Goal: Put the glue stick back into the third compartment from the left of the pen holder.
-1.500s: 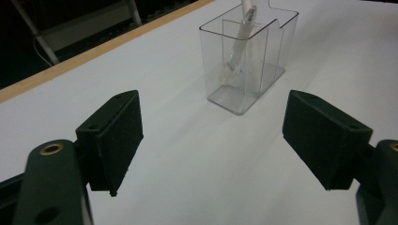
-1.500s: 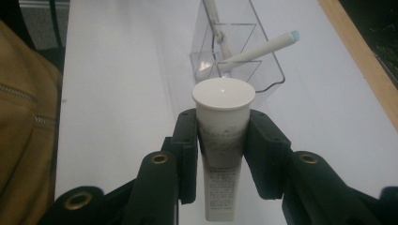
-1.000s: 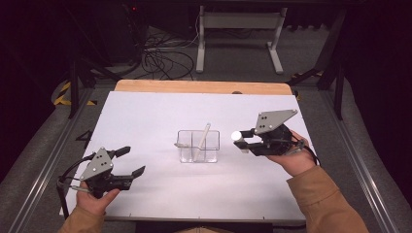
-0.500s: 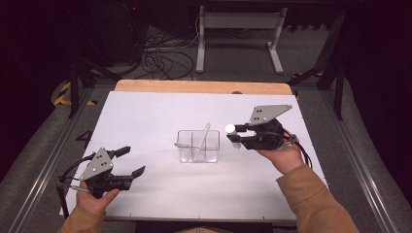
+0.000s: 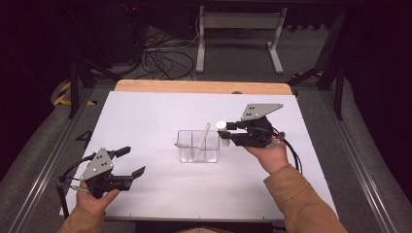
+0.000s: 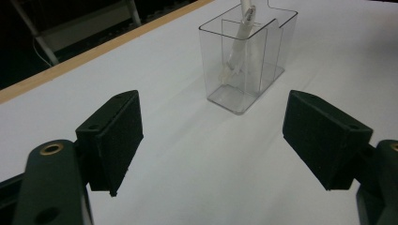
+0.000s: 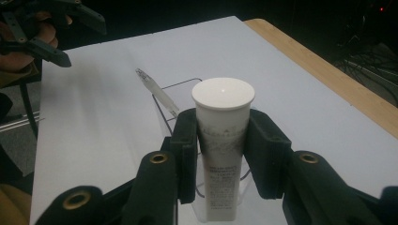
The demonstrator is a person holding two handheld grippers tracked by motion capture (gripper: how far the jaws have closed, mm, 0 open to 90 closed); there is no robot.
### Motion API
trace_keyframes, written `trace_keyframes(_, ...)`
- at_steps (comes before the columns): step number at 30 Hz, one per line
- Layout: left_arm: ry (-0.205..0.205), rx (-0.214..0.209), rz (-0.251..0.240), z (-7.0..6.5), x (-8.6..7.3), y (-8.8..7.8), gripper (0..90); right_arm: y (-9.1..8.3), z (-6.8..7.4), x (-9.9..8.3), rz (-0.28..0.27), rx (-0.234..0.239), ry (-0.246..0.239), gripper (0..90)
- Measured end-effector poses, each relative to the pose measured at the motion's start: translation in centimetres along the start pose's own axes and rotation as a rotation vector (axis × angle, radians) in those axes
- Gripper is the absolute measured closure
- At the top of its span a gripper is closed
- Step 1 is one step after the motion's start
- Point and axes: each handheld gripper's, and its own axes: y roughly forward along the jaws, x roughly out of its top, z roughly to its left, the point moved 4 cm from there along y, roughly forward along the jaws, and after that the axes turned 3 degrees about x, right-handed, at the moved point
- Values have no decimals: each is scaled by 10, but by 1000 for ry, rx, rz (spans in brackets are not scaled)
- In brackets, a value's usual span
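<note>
A white tube (image 7: 220, 140), cap forward, is pinched in the right claw (image 5: 228, 132) just above the clear divided box (image 5: 198, 145) mid-worktop (image 5: 145, 116), where a slim white tube (image 5: 201, 138) leans. The right gripper view shows grey print on the held tube, too blurred to read. The left claw (image 5: 131, 161) stands wide open and empty, well apart.

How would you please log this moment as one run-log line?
right tongs: shut on white tube, above clear organizer | left tongs: open, empty | organizer: one tube inside
</note>
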Motion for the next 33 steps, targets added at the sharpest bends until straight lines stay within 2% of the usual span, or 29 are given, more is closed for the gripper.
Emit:
trace_keyframes(16,1,2,-4,1,0,0,212,18,-5,-7,-93,0,88,665)
trace_keyframes(33,-2,1,-3,1,0,-1,213,34,-4,-12,-112,-8,95,664)
